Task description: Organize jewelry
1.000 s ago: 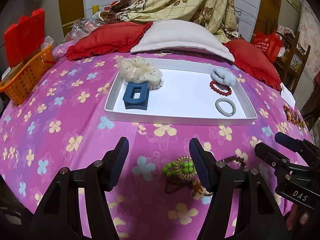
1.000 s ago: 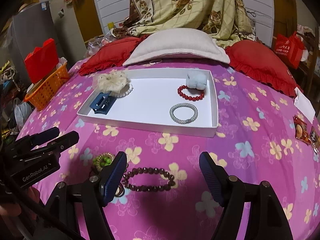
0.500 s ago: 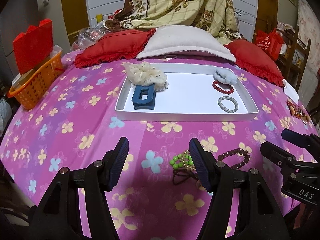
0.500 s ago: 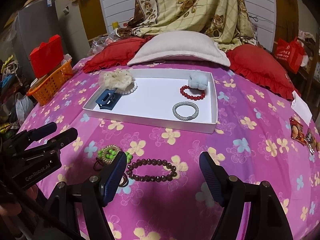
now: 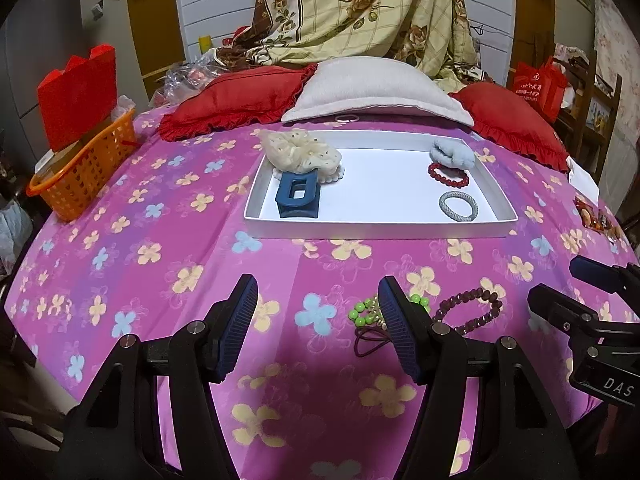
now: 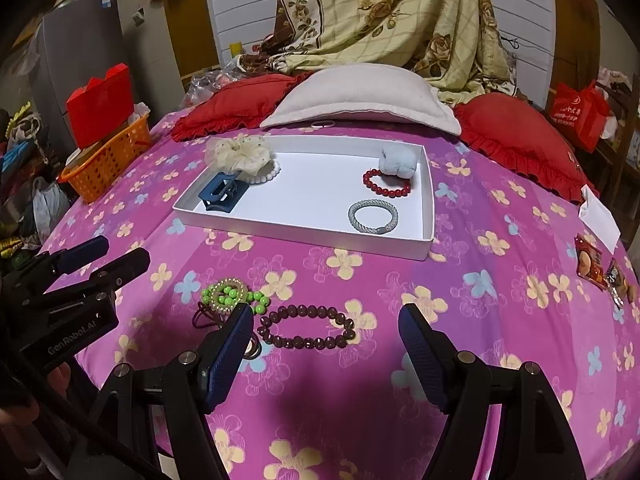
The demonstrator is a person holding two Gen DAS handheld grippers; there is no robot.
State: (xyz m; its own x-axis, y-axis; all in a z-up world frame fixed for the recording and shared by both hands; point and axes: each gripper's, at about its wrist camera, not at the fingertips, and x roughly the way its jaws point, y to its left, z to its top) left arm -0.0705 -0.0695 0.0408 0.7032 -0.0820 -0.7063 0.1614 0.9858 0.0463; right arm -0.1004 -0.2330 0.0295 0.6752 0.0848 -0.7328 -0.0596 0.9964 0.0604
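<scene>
A white tray (image 5: 376, 230) (image 6: 304, 234) lies on the pink flowered cloth. It holds a blue hair claw (image 5: 298, 196), a cream scrunchie (image 5: 300, 154), a pale blue scrunchie (image 5: 452, 154), a red bead bracelet (image 5: 448, 172) and a grey bracelet (image 5: 458, 206). Loose on the cloth near me lie a green bead bracelet (image 6: 230, 294), a dark brown bead bracelet (image 6: 308, 328) and a dark hair tie (image 5: 370, 342). My left gripper (image 5: 316, 328) is open and empty, left of the green beads. My right gripper (image 6: 326, 352) is open and empty, above the brown bracelet.
An orange basket (image 5: 84, 168) with a red box stands at the left edge. Red pillows (image 5: 236, 100) and a white pillow (image 5: 372, 88) lie behind the tray. Snack packets (image 6: 596, 268) and a white paper (image 6: 598, 216) lie at the right.
Both grippers have pulled back and risen from the cloth. The tray and the loose bracelets look smaller and farther away. Nothing was picked up.
</scene>
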